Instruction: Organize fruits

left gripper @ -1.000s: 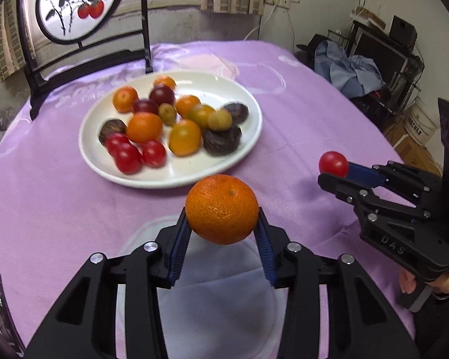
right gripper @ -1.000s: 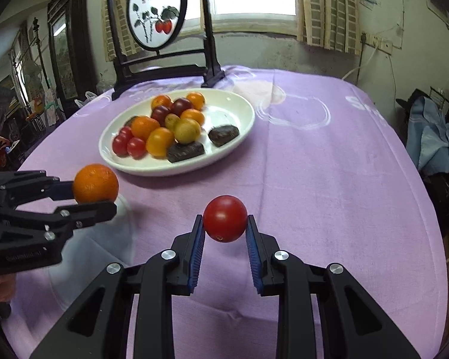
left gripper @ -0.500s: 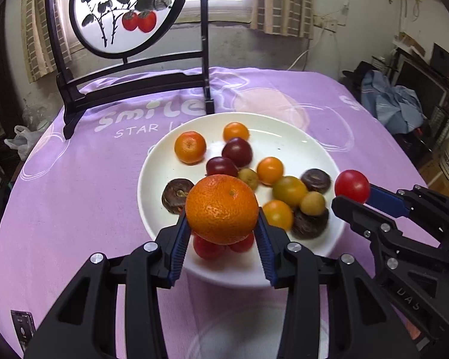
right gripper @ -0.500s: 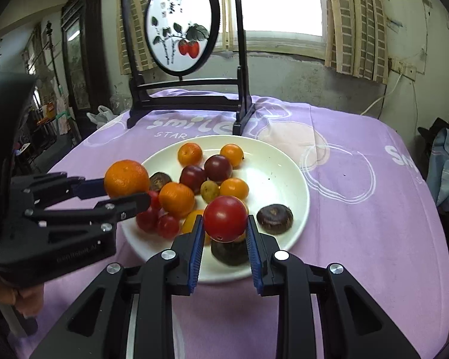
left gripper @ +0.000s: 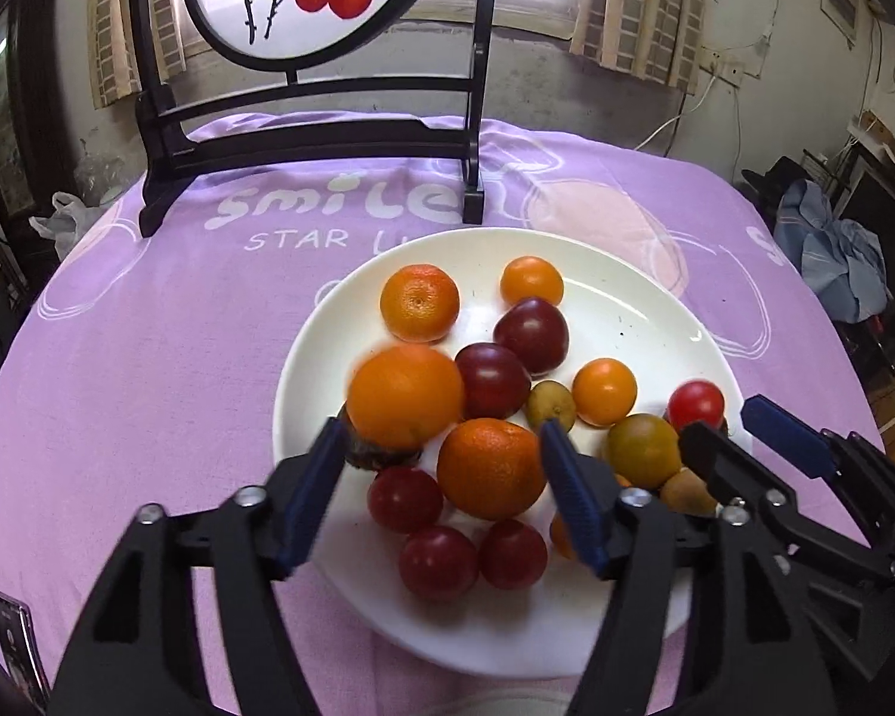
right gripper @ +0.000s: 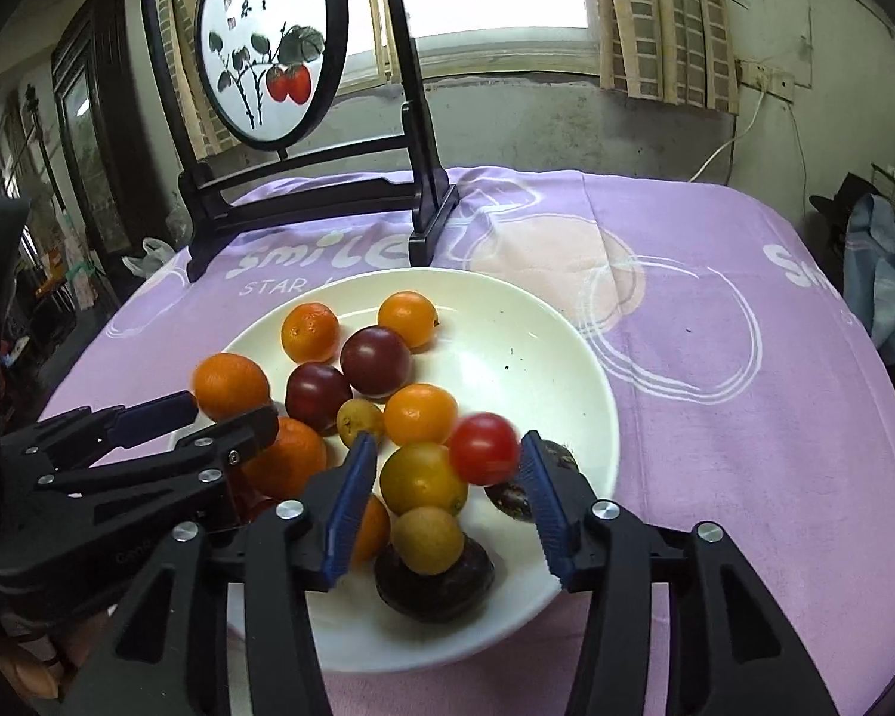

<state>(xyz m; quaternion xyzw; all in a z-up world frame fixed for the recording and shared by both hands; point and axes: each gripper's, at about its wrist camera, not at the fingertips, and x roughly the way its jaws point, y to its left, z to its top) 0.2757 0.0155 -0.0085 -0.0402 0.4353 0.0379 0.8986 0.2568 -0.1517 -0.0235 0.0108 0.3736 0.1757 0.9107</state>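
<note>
Left gripper: near edge of the scene, over the near-left part of the plate; jaws have just been opening and now stand apart, gripping nothing.
Right gripper: beside it over the near-right part of the plate; jaws have just been opening, pads clear of any fruit.
Orange: a moment ago clamped in the left gripper, now free and blurred, just beyond the left pad, on or just above a dark fruit at the plate's left.
Red tomato: a moment ago pinched by the right gripper, now loose and blurred between the open pads, near the right one, above the near-right fruits.
Plate: white, mid-table, holding oranges, red and yellow tomatoes, dark plums and dark fruits in a loose heap.
Tablecloth: purple, printed lettering beyond the plate.
Screen stand: black frame with a painted round panel, far side of the table.
Task standing: both fruits appear delivered to the plate; whether they settle or roll cannot be told.
</note>
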